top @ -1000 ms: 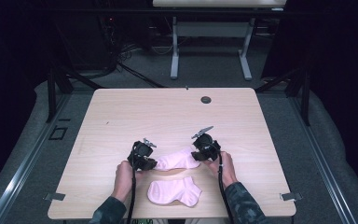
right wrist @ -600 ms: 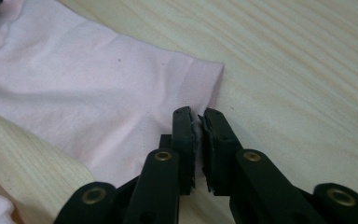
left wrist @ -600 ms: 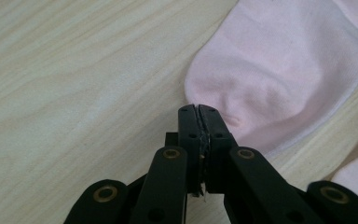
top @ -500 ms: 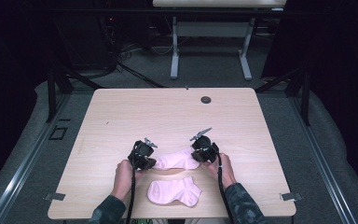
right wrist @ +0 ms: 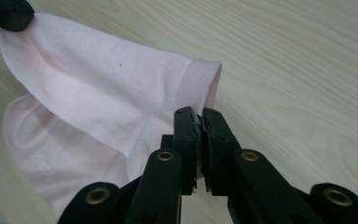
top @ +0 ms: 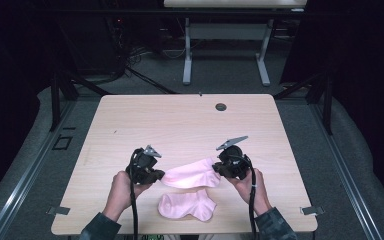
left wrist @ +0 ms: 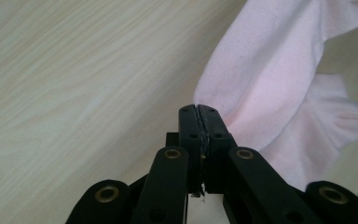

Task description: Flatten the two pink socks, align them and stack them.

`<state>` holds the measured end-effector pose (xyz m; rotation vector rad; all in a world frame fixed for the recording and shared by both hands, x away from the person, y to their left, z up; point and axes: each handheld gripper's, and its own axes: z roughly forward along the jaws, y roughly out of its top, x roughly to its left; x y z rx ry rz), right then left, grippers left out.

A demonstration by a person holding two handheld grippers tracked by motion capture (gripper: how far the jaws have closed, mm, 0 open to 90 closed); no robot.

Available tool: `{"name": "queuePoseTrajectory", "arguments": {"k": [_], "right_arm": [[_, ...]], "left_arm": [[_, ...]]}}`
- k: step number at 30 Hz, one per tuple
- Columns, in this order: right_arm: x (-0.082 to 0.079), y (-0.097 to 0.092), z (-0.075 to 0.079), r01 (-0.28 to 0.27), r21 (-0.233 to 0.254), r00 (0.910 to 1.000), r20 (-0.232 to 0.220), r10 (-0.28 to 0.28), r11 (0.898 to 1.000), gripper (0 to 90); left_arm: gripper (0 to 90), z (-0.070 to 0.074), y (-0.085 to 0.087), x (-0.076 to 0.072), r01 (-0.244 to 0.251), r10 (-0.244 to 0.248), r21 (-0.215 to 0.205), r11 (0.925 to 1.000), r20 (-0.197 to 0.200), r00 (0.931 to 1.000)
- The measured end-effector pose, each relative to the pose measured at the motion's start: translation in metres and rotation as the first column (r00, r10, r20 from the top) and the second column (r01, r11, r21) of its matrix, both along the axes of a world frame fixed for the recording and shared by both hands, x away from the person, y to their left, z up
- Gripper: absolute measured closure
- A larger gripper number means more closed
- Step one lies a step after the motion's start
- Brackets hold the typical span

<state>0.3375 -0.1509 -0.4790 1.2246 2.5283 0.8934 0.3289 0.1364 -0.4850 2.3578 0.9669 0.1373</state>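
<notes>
A pink sock [top: 190,176] hangs stretched between both grippers, just above the wooden table [top: 180,125]. My left gripper [top: 156,175] is shut on its toe end, and in the left gripper view the sock [left wrist: 270,79] runs up and right from the closed jaws [left wrist: 198,112]. My right gripper [top: 219,168] is shut on the cuff end; in the right gripper view the ribbed cuff [right wrist: 200,84] sits just above the closed jaws [right wrist: 196,116]. A second pink sock [top: 187,206] lies flat on the table below the held one, near the front edge.
A small dark round grommet [top: 221,106] sits near the table's far edge. Behind the table stand the white legs of another desk [top: 187,55] and some cables on the grey floor. Metal brackets [top: 309,210] sit at the table's front corners.
The held sock has lifted slightly and been pulled tauter between the grippers, with the right gripper shifted a little to the right. The sock on the table has not moved.
</notes>
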Motion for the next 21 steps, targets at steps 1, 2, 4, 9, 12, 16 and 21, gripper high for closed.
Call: {"name": "queuePoseTrajectory", "arguments": {"k": [1, 2, 4, 9, 12, 16, 21], "right_arm": [[-0.006, -0.001, 0.004, -0.006, 0.003, 1.0000, 0.001, 0.006, 1.000, 85.0], [-0.012, -0.002, 0.007, -0.011, 0.016, 0.9999, 0.004, 0.011, 1.000, 85.0], [-0.022, -0.004, 0.009, -0.022, 0.026, 0.9997, -0.010, 0.022, 0.999, 84.9], [-0.039, -0.002, -0.003, -0.045, 0.017, 0.9978, -0.049, 0.046, 0.999, 84.7], [-0.046, 0.002, -0.019, -0.059, 0.032, 0.9941, -0.089, 0.062, 0.998, 84.5], [-0.049, 0.006, -0.041, -0.063, 0.024, 0.9886, -0.135, 0.065, 0.998, 84.2], [-0.052, 0.014, -0.063, -0.053, -0.005, 0.9905, -0.127, 0.052, 0.999, 83.4]], "left_arm": [[88.8, 0.002, 0.001, -0.005, 0.010, -0.010, -0.007, 0.9999, -0.006, 0.9999], [88.8, 0.003, 0.001, -0.010, 0.013, -0.013, 0.000, 0.9999, -0.004, 0.9999], [88.8, 0.001, 0.003, -0.019, 0.031, -0.032, -0.013, 0.9994, -0.028, 0.9991], [88.8, -0.016, 0.011, -0.032, 0.049, -0.051, -0.020, 0.9986, -0.098, 0.9939], [88.8, -0.029, 0.018, -0.034, 0.031, -0.036, -0.036, 0.9989, -0.143, 0.9891], [88.6, -0.042, 0.020, -0.035, 0.025, -0.027, -0.012, 0.9996, -0.170, 0.9850], [86.5, -0.055, 0.019, -0.031, -0.005, 0.010, 0.037, 0.9993, -0.139, 0.9902]]}}
